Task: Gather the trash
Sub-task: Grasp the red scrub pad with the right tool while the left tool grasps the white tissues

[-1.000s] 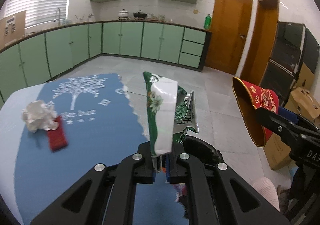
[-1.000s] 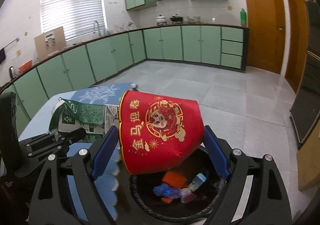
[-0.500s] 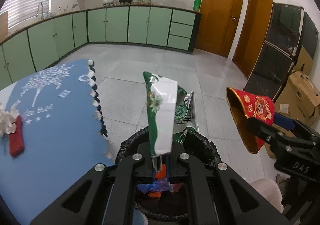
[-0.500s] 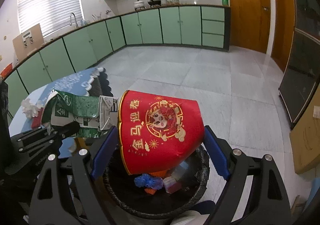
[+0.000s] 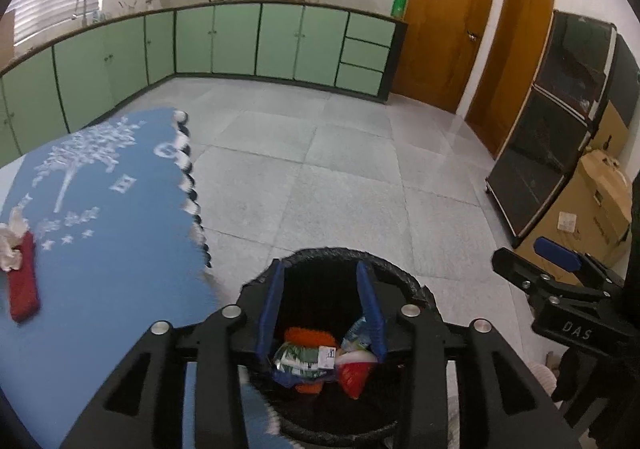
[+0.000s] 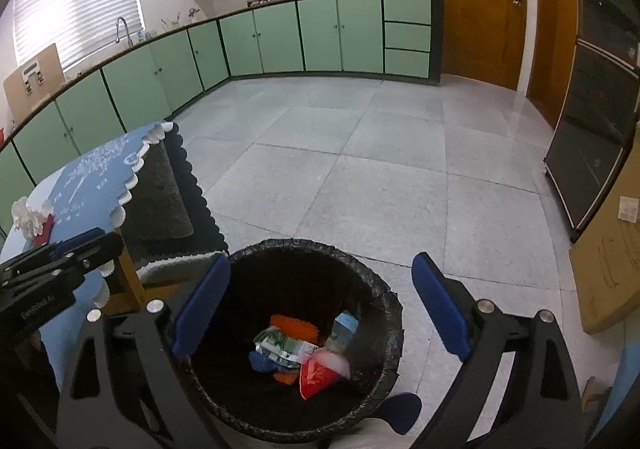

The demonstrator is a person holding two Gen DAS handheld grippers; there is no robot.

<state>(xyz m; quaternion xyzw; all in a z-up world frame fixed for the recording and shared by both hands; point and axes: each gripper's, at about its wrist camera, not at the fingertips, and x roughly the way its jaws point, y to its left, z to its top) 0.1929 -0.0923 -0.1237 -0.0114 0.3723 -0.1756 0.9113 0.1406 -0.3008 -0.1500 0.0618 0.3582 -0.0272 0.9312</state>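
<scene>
Both grippers hang open and empty over a black-lined trash bin (image 6: 384, 305), which also shows in the left wrist view (image 5: 416, 289). My left gripper (image 5: 322, 273) and my right gripper (image 6: 320, 269) are above its mouth. Inside lie the green-and-white carton (image 6: 286, 347), the red paper cup (image 6: 320, 371), an orange item and other scraps; the carton (image 5: 298, 359) and cup (image 5: 354, 371) also show in the left wrist view. A crumpled white tissue (image 5: 10, 245) and a red wrapper (image 5: 24, 289) lie on the blue tablecloth (image 5: 100, 229).
The table (image 6: 80, 185) stands left of the bin, a dark-cushioned chair (image 6: 160, 201) tucked under it. Grey tiled floor stretches ahead to green cabinets (image 6: 320, 33). A black cabinet (image 5: 552, 121) and cardboard boxes (image 5: 600, 201) stand at the right.
Both grippers have opened. The carton has dropped from the left and the red cup from the right, and both now lie in the bin. Both grippers moved over the bin.
</scene>
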